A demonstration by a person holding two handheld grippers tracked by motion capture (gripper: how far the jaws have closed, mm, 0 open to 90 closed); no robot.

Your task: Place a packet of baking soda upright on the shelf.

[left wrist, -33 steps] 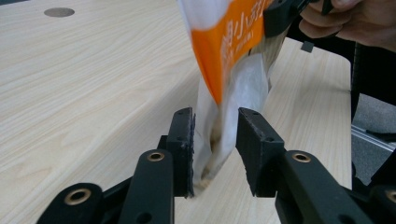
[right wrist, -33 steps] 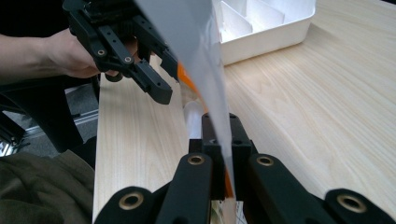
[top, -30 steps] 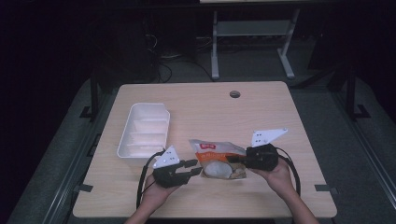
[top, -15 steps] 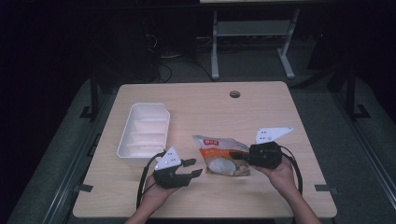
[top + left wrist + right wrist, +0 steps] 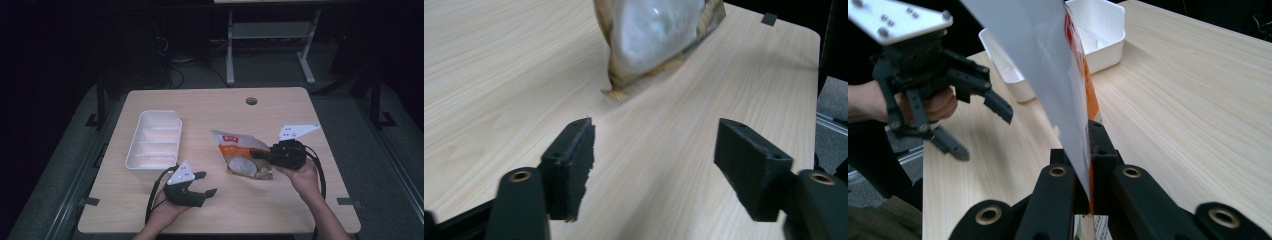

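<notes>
The right claw (image 5: 260,155) is clamped on one edge of the snack bag (image 5: 242,155), its two black jaws pressed together with the thin film between them; the right hand (image 5: 302,172) grips the tool from behind, forearm angled in from the near right corner of the counter (image 5: 210,107). The bag — glossy plastic, orange and red print, a pale rounded window — lies right of centre, tilted up at the held edge. The left claw (image 5: 206,183) hangs agape near the near edge, jaws spread wide — empty, well apart from the bag. A white, ribbed rectangular tray (image 5: 154,140) sits toward the left edge on the pale wood-grain top.
</notes>
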